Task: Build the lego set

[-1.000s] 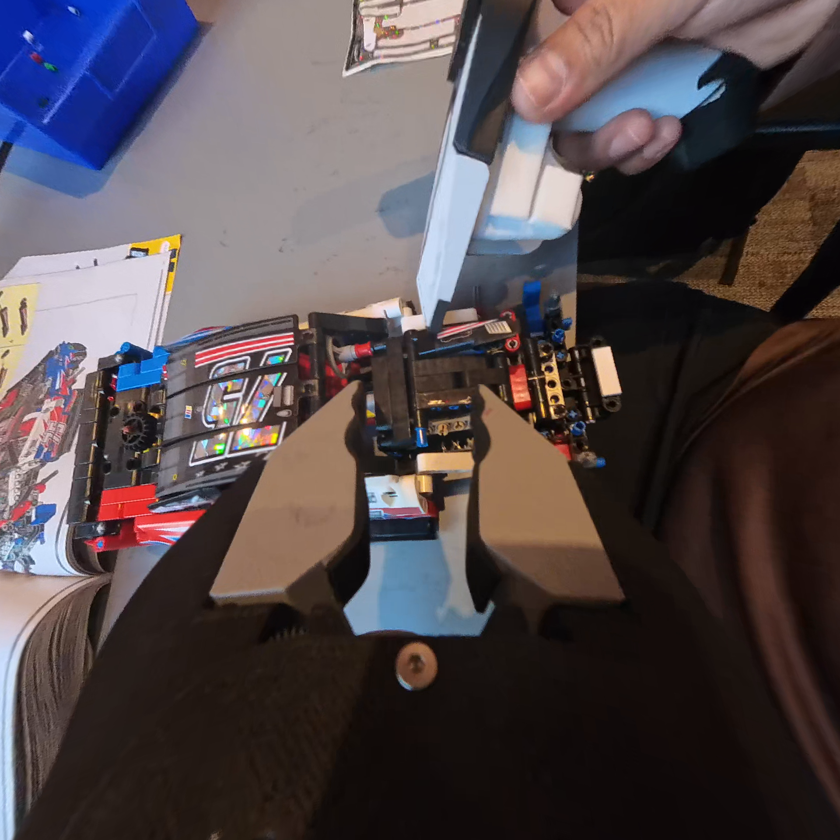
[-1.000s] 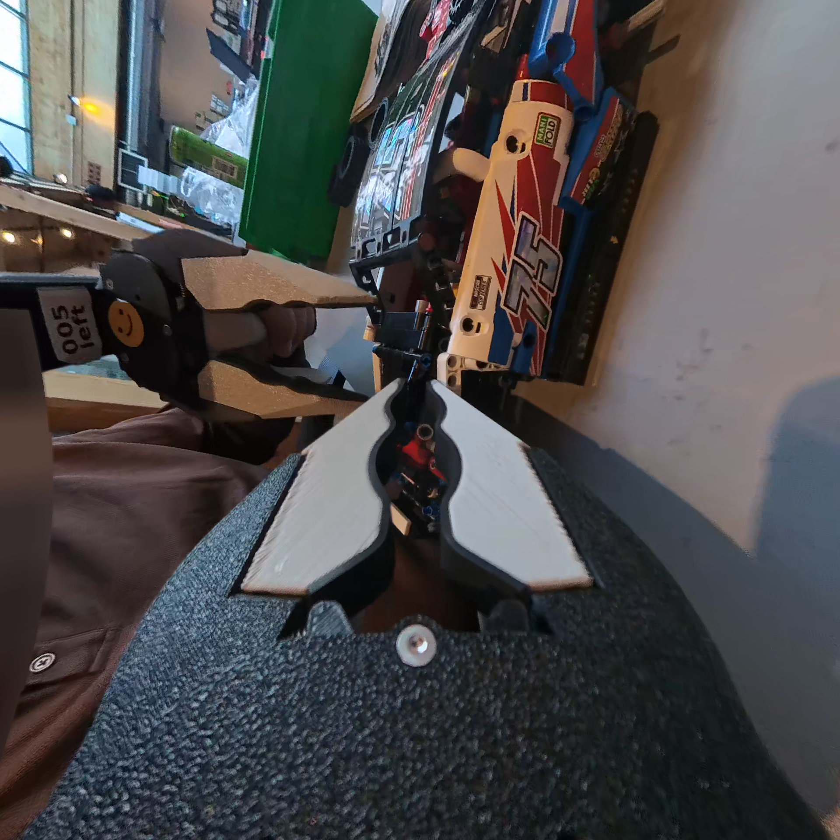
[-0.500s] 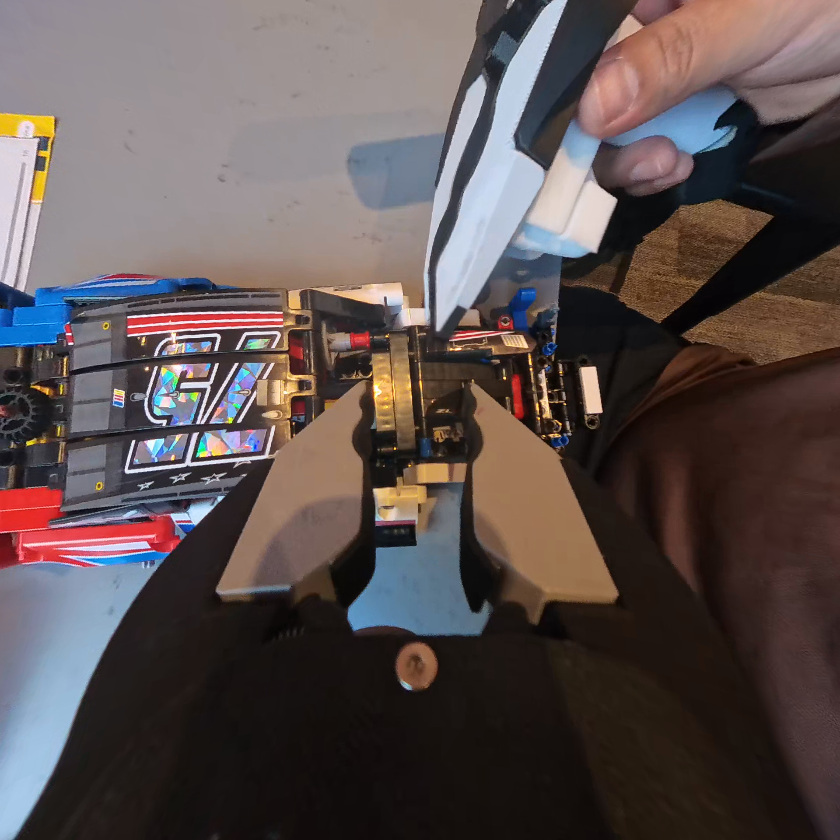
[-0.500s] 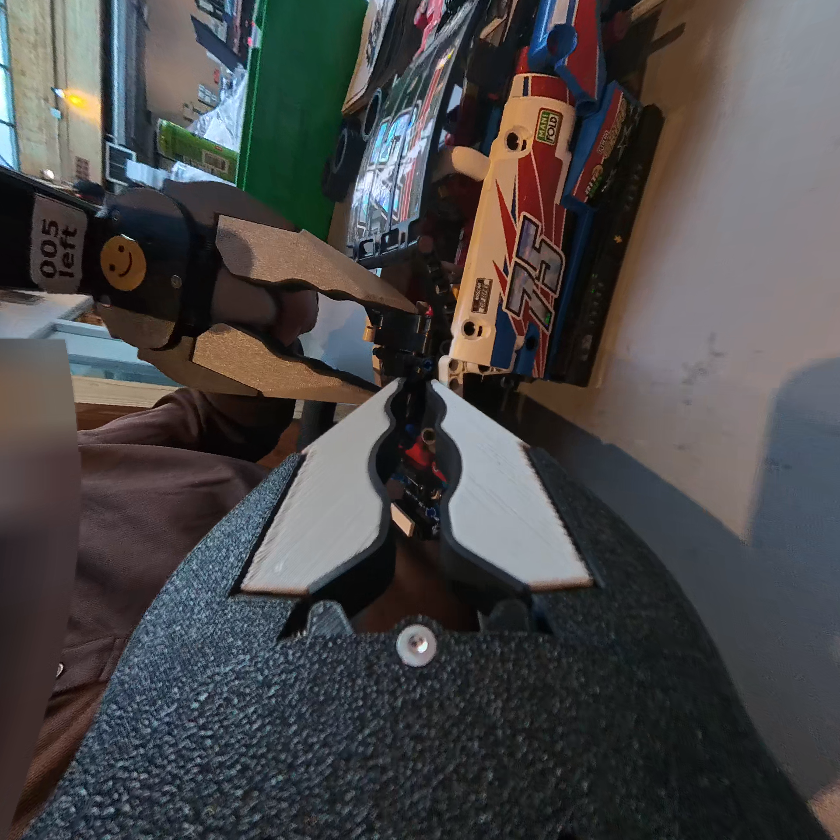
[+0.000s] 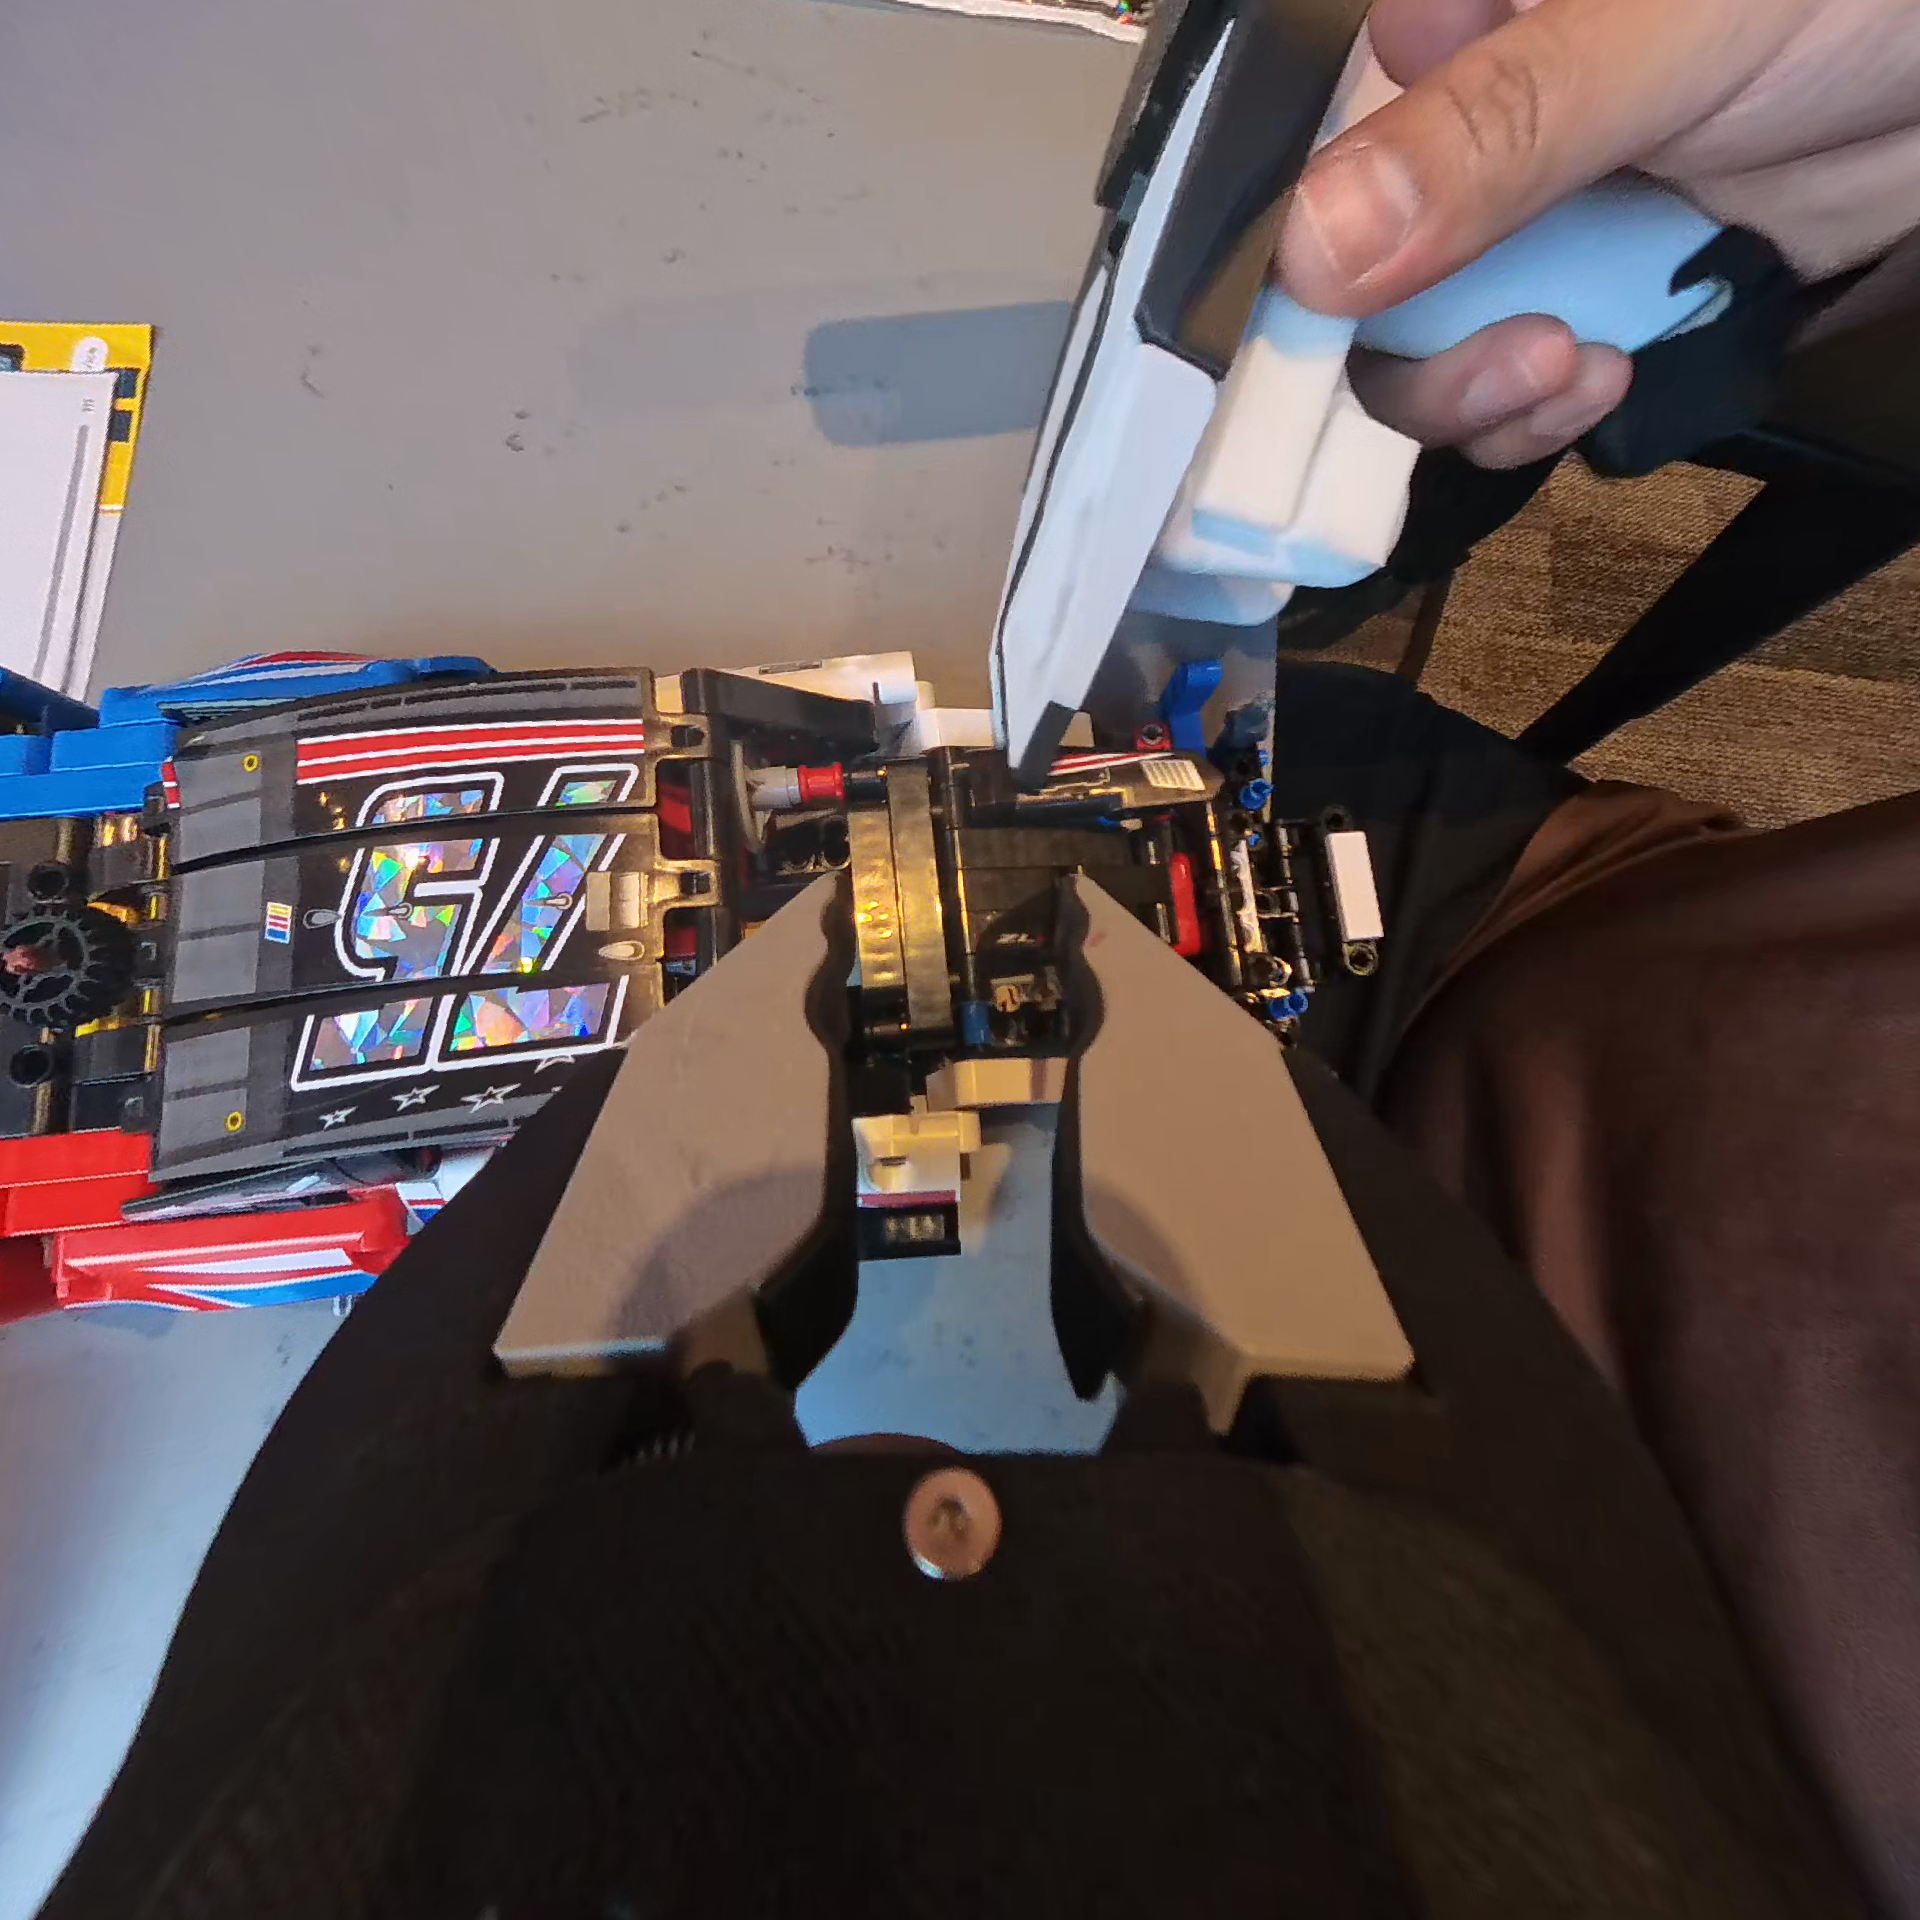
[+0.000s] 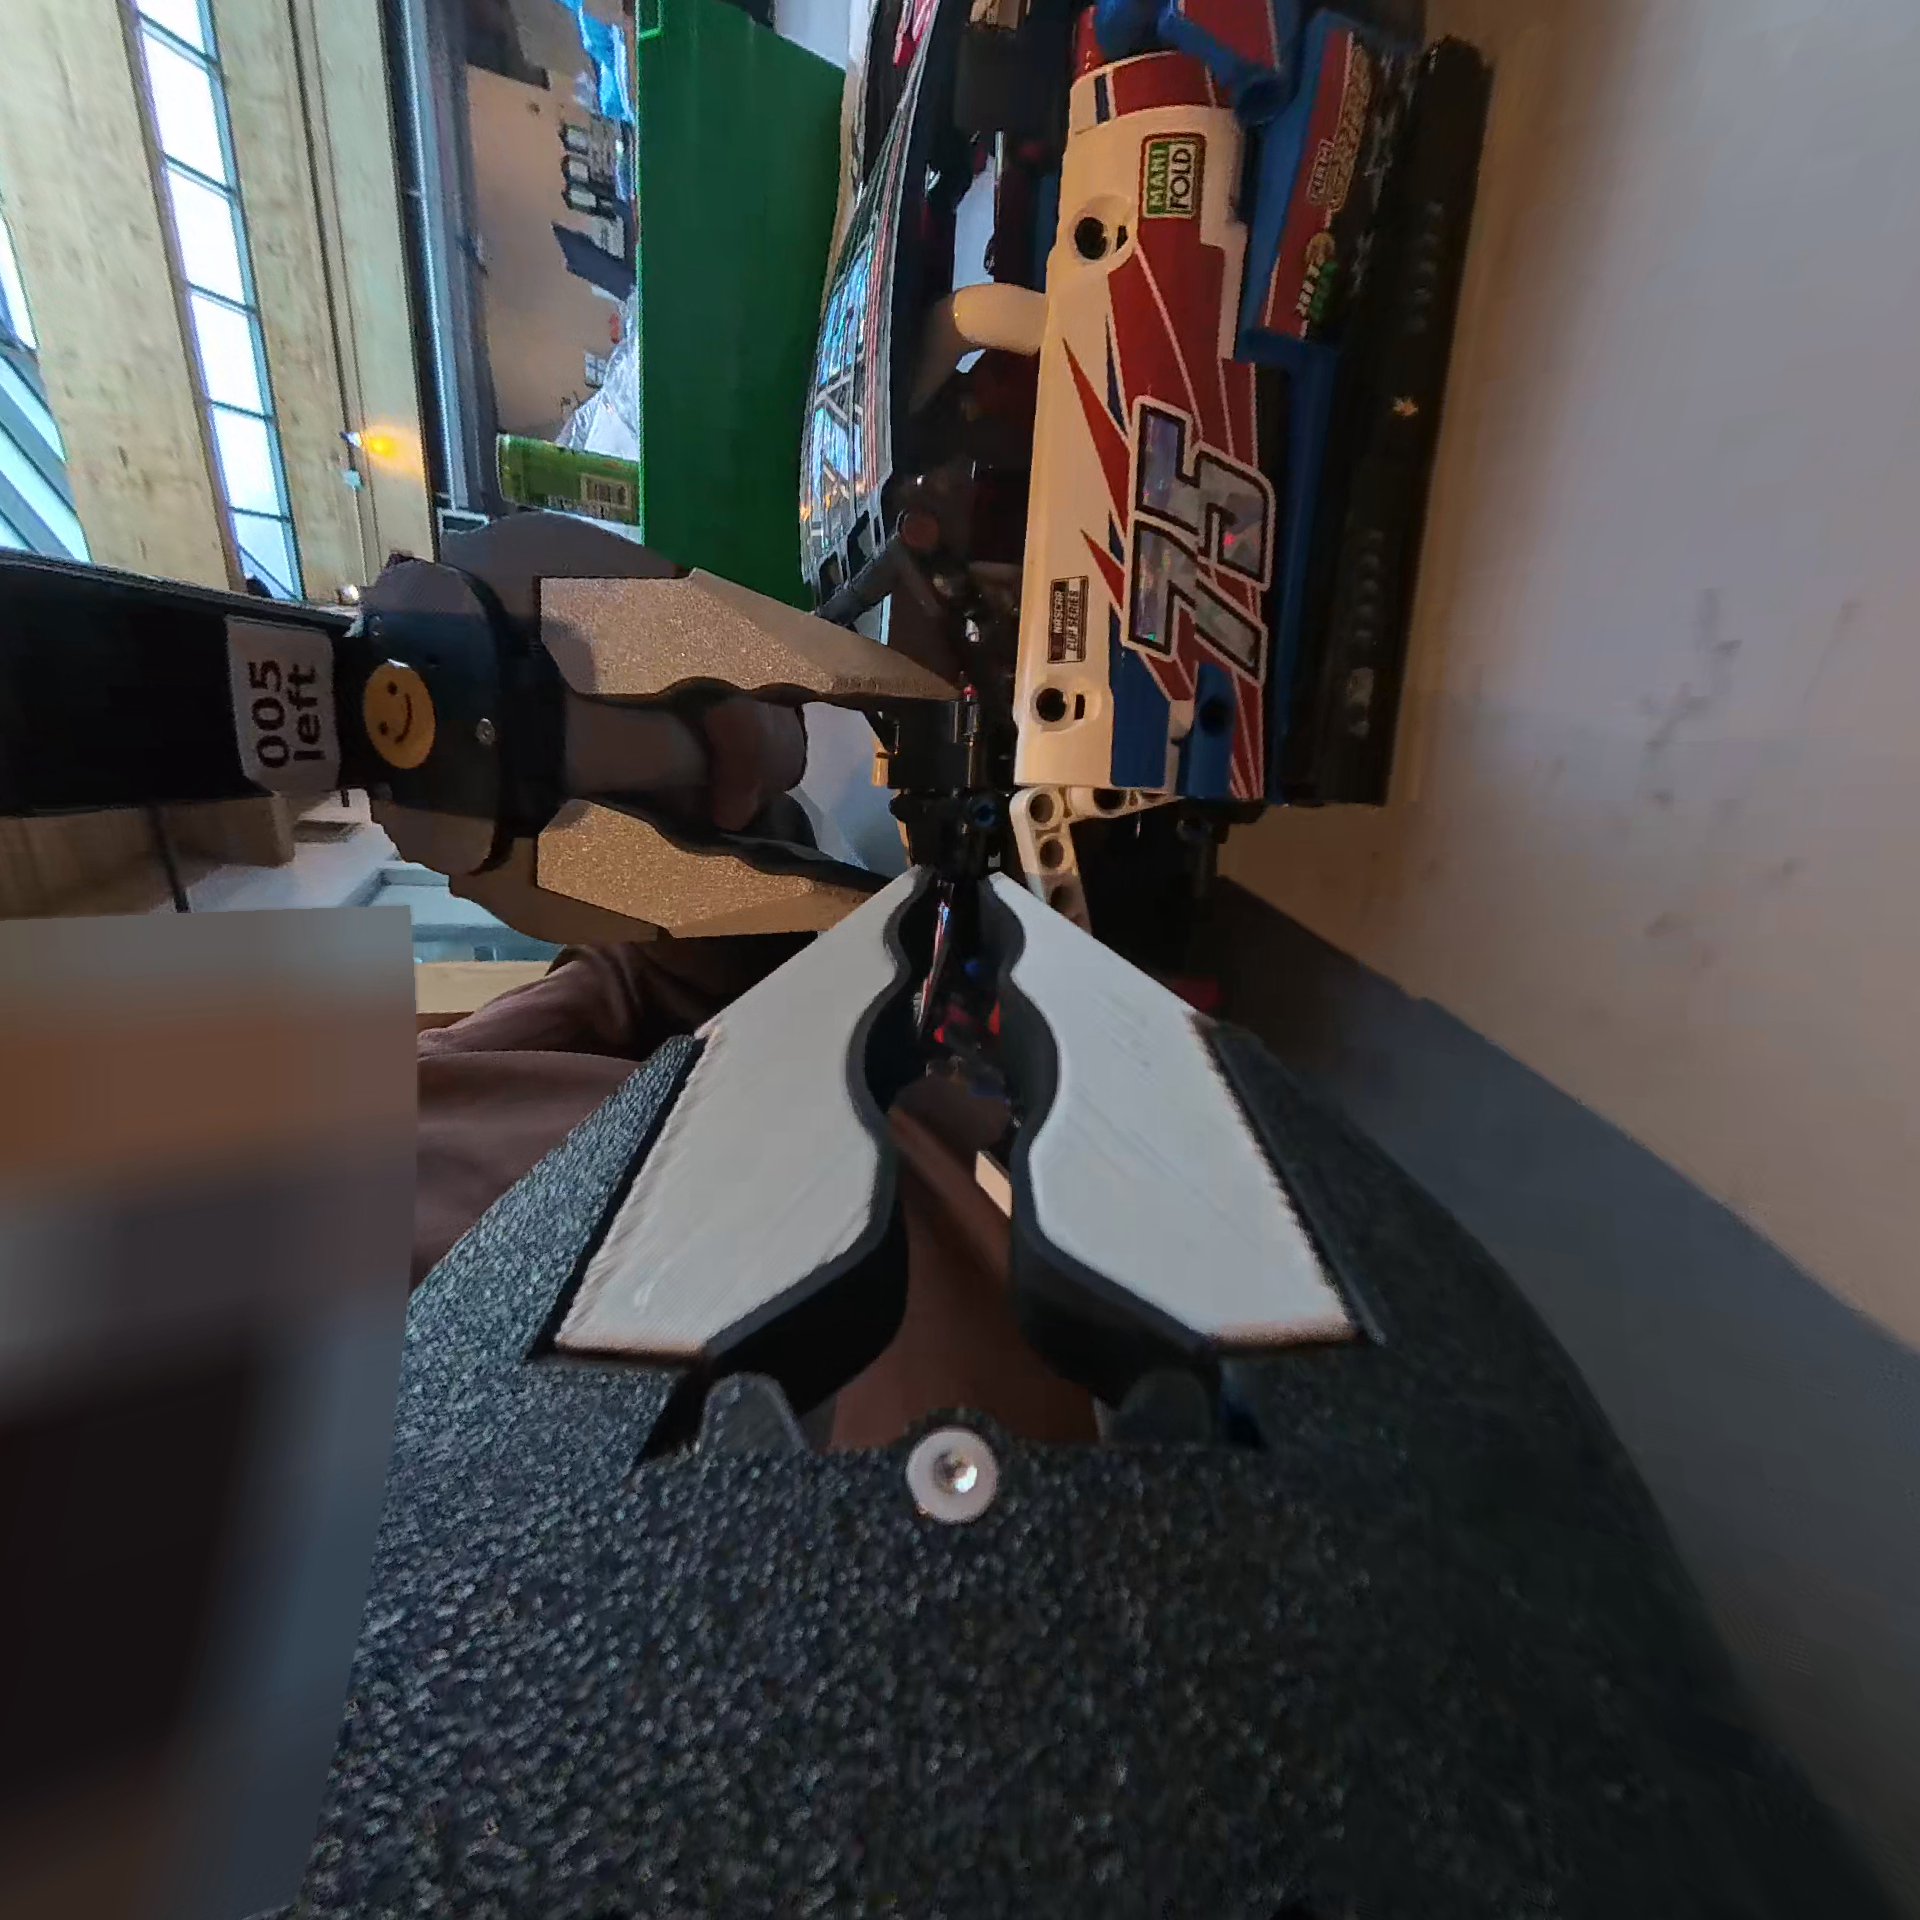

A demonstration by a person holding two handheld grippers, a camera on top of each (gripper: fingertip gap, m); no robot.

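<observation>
Left gripper (image 5: 951, 904): grey fingers, black body, silver screw.
Right gripper (image 6: 954, 883): white black-edged fingers, speckled black body.
Your sleeve (image 5: 1683, 1195): brown.

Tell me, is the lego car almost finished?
Partly. The black, red, white and blue lego car already has its stickered roof panels. The grey left gripper straddles its black middle frame; the white right gripper touches there. The rear still shows bare pins.

Workshop: tall windows (image 6: 208, 312), cluttered shelves (image 6: 582, 208).
</observation>
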